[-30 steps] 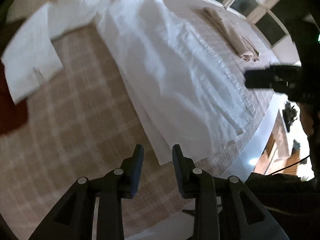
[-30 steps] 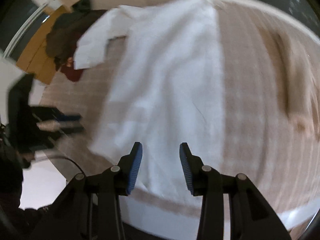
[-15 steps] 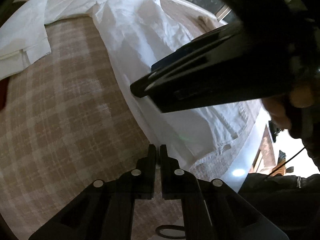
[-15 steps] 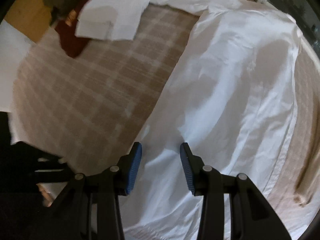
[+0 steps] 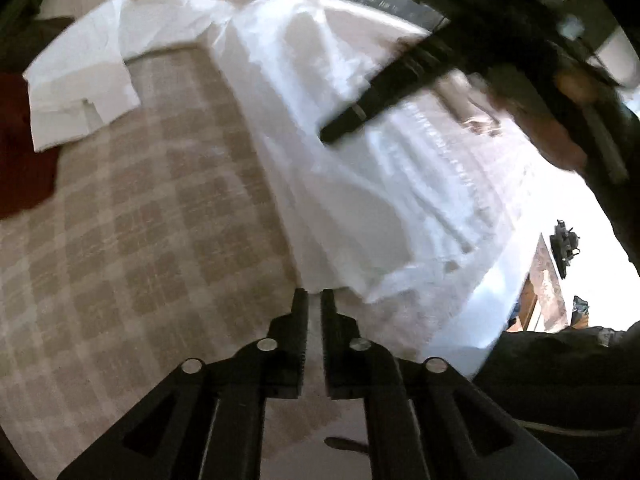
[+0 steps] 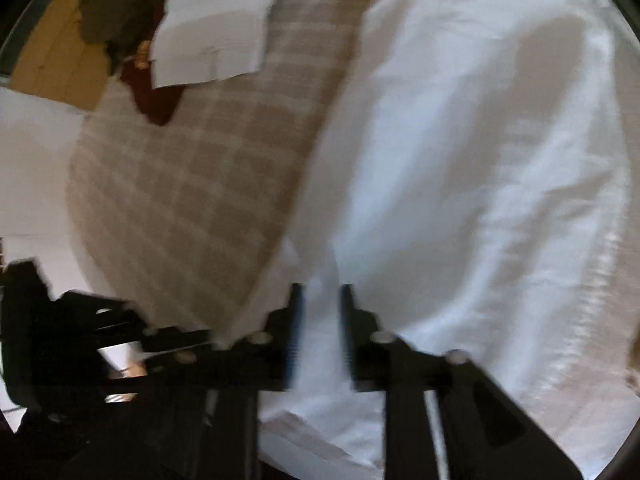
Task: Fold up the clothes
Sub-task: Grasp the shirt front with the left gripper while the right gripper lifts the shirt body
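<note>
Left black two-finger gripper (image 5: 314, 300) is nearly closed, narrow slit between the fingers, nothing visibly caught in it; tips sit just at the near hem edge of the white long-sleeved shirt (image 5: 360, 168). Can't tell if the tips touch cloth. Shirt lies spread on the beige plaid-patterned cloth-covered surface (image 5: 132, 220), running ahead and to the right of this gripper, one sleeve stretched out far ahead-left with its cuff (image 5: 76, 92) lying flat. Dark red cloth patch (image 5: 20, 164) at far left, partly under the cuff. Right gripper's black body crosses the upper right of the left wrist view, blurred, above the shirt, with the person's hand (image 5: 560, 128) on it.

Right black two-finger gripper (image 6: 320, 296) has its fingers partly apart with white shirt fabric (image 6: 460, 180) filling the gap between them; motion blur, so can't tell if the pads actually pinch it. Shirt body spreads ahead and to the right of this gripper, covering most of the view. Bare plaid surface (image 6: 192, 200) lies ahead-left. Sleeve cuff (image 6: 208, 40) far ahead-left, dark red cloth (image 6: 152, 96) just beneath it. Left gripper's body (image 6: 80, 344) shows low at left, beside the right gripper, blurred. Folded tan garment edge (image 6: 634, 360) barely visible at far right.
</note>
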Demonstrator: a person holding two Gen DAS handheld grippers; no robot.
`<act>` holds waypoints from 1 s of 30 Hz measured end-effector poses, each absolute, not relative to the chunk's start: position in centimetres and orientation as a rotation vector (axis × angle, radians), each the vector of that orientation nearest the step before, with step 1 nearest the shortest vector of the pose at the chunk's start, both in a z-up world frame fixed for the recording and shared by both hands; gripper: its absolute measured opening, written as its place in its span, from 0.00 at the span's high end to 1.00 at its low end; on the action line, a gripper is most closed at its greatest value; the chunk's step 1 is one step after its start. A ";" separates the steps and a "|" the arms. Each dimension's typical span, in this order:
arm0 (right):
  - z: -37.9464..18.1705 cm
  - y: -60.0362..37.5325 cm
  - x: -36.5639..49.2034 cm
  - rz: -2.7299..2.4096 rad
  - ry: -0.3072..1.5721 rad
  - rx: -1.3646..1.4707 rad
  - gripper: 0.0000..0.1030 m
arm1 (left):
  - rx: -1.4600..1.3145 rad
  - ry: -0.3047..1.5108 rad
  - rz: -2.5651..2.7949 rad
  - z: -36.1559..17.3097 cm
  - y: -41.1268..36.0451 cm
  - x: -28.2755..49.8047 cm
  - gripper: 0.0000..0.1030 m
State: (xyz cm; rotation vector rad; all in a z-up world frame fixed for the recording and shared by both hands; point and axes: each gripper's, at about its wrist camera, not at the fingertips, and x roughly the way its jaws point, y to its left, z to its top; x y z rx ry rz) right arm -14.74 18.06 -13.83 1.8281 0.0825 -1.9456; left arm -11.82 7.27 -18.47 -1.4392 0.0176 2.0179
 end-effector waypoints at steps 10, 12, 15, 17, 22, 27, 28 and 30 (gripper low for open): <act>-8.8 20.8 -23.8 -2.153 0.137 1.706 0.58 | -1.330 0.041 2.118 -18.2 11.2 -12.2 0.96; -9.3 19.5 -26.8 -2.191 0.246 1.697 0.55 | -1.349 -0.017 2.137 -18.1 10.6 -12.5 0.98; -10.5 16.2 -29.2 -2.152 0.346 1.681 0.55 | -1.372 -0.097 2.163 -17.8 9.8 -12.7 0.97; -11.1 14.1 -29.6 -2.109 0.498 1.658 0.55 | -1.374 -0.131 2.172 -17.8 10.1 -12.9 0.97; -13.2 11.2 -28.3 -2.036 0.958 1.606 0.55 | -1.371 -0.199 2.179 -18.0 9.9 -12.6 0.98; -13.6 11.7 -28.7 -2.071 1.099 1.576 0.55 | -1.360 -0.226 2.168 -17.7 9.4 -11.9 0.98; -13.3 11.9 -28.7 -2.064 1.084 1.579 0.55 | -1.361 -0.225 2.163 -17.8 9.3 -11.9 0.98; -12.1 12.6 -28.2 -2.056 1.094 1.552 0.55 | -1.366 -0.229 2.153 -17.9 9.4 -12.0 0.98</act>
